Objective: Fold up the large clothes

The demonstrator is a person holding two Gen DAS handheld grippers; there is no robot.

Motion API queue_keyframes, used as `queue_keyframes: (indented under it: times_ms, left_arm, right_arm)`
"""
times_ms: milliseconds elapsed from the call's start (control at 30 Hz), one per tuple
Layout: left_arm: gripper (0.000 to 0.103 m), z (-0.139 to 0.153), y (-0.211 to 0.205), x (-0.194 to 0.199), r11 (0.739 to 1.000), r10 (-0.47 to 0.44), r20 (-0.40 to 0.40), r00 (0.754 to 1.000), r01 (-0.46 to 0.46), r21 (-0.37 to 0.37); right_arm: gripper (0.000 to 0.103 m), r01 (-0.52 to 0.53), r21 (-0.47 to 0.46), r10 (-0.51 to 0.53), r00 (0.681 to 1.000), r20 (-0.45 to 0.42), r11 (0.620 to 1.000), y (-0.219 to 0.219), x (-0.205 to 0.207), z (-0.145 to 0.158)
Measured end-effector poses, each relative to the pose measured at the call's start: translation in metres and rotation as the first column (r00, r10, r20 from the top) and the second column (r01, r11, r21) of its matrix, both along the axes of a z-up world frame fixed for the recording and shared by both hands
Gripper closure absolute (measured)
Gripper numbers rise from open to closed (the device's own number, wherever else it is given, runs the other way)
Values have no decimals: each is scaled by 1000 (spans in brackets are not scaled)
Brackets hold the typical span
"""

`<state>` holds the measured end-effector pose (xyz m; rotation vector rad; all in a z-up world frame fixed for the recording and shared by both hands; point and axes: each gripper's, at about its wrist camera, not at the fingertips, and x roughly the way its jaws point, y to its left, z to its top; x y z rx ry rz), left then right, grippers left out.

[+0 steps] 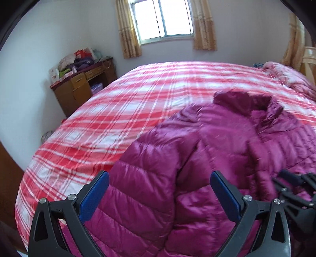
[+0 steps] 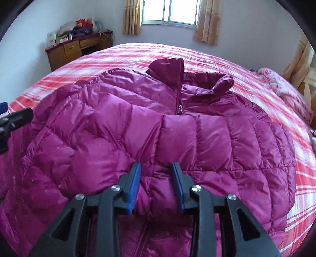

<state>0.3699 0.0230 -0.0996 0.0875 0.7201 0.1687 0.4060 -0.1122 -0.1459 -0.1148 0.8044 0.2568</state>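
A magenta quilted puffer jacket (image 2: pixel 110 122) lies front up on the bed, collar (image 2: pixel 197 79) toward the window, zip partly done up. A sleeve is folded across its chest. My right gripper (image 2: pixel 156 165) is shut on a puffy fold of that sleeve near the hem; the fabric fills the gap between the blue pads (image 2: pixel 135 185). In the left wrist view the jacket (image 1: pixel 217 138) fills the lower right. My left gripper (image 1: pixel 160 174) hovers wide open over the jacket's left sleeve (image 1: pixel 142 178), nothing pinched. The right gripper (image 1: pixel 296 187) shows blurred at the right edge.
The bed carries a red-and-white plaid cover (image 1: pixel 118 108), with bare cover left of and beyond the jacket. A pink quilt (image 2: pixel 276 83) is bunched at the far right. A wooden desk (image 1: pixel 79 87) piled with clutter stands against the far left wall, below a curtained window (image 1: pixel 162 17).
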Motion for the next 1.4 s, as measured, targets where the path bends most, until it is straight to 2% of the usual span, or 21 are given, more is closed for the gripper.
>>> queue_keyframes:
  times_ms: [67, 233, 367, 400, 467, 567, 700, 833, 867, 1100, 1233, 1400]
  left_arm:
    - [1, 12, -10, 1, 1000, -23, 10, 1000, 23, -15]
    - [1, 19, -37, 12, 999, -40, 15, 999, 40, 6]
    - [1, 21, -64, 19, 997, -72, 26, 997, 72, 2]
    - [1, 21, -75, 22, 997, -78, 36, 996, 78, 13]
    - [1, 21, -91, 27, 996, -92, 46, 995, 92, 4]
    - [1, 7, -116, 37, 994, -113, 34, 993, 113, 9]
    - [1, -25, -138, 60, 994, -103, -34, 994, 104, 38]
    - [1, -58, -139, 78, 994, -75, -110, 991, 83, 68]
    - [1, -65, -137, 80, 995, -78, -124, 989, 85, 56]
    - [1, -75, -134, 88, 995, -100, -167, 981, 103, 8]
    - [1, -76, -130, 88, 995, -101, -170, 980, 99, -22]
    - [1, -78, -131, 90, 995, -101, -174, 980, 97, -33]
  right_arm:
    - [67, 12, 49, -13, 1000, 14, 999, -12, -5, 8]
    - [67, 106, 67, -112, 989, 94, 992, -46, -11, 32]
    - [67, 266, 90, -275, 957, 96, 960, -97, 8, 36]
    - [70, 303, 112, -313, 946, 90, 947, -112, 14, 35]
    - [77, 348, 143, -361, 929, 77, 926, -136, 24, 36]
    - [78, 399, 156, -415, 905, 91, 904, -161, 34, 40]
    - [79, 405, 175, -422, 904, 73, 898, -172, 53, 30]
    - [79, 385, 180, -397, 917, 32, 905, -176, 61, 11]
    - [79, 381, 193, -391, 920, 16, 904, -178, 62, 7]
    - [79, 372, 210, -368, 928, -62, 904, -181, 67, -11]
    - [80, 375, 214, -367, 927, -76, 902, -182, 67, -14]
    - [80, 381, 177, -373, 925, -78, 908, -177, 70, -15]
